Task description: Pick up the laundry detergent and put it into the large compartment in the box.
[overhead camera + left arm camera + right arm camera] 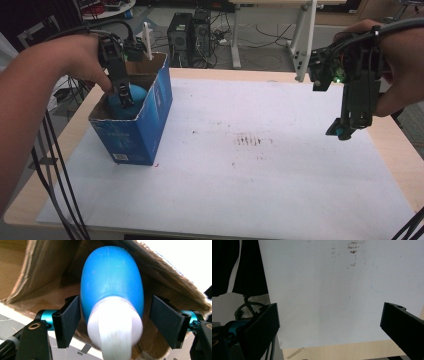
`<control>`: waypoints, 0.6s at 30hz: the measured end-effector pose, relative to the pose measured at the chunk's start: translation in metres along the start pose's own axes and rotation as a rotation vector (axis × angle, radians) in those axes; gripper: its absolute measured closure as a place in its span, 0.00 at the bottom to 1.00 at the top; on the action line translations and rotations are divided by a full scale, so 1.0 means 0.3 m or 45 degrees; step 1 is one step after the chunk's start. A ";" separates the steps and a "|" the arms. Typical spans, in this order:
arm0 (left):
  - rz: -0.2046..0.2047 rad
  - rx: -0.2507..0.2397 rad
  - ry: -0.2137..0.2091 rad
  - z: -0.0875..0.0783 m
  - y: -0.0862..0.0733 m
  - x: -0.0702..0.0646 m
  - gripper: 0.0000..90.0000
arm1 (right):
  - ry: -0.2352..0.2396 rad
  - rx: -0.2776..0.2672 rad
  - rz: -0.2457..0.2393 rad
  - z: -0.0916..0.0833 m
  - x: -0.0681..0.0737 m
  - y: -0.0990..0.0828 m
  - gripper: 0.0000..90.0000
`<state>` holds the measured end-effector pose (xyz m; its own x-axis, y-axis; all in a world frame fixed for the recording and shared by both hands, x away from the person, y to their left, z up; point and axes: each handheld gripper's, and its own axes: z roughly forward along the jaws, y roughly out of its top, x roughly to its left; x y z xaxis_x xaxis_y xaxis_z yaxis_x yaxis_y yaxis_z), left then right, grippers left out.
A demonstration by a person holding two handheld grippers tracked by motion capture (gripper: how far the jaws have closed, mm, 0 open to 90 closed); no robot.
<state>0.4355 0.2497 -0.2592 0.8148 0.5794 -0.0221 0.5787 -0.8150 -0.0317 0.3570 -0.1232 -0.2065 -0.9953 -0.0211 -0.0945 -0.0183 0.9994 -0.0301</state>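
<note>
The left tool (115, 322) stands part-open astride the blue bulb (111, 285) (white nozzle toward the camera), long axis running away into the box (150, 125) at the high view's upper left. The right tool (329, 327), wide and empty, hangs over the surface (280, 165).

A blue rubber bulb (111, 280) with a white neck lies inside the open blue cardboard box (142, 127).

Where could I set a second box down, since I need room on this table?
The white paper sheet lies bare from the blue cardboard box across to the right tongs, bar a few brown smudges. It is crowded inside the box, where the left tongs flank a blue bulb.
</note>
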 end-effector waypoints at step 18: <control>0.032 -0.059 0.045 -0.180 0.021 -0.049 0.16 | 0.001 0.005 -0.002 -0.003 -0.005 0.002 0.01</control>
<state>0.4291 0.2354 -0.2051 0.8292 0.5588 0.0127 0.5586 -0.8293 0.0146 0.3583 -0.1227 -0.2056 -0.9953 -0.0230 -0.0940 -0.0198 0.9992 -0.0342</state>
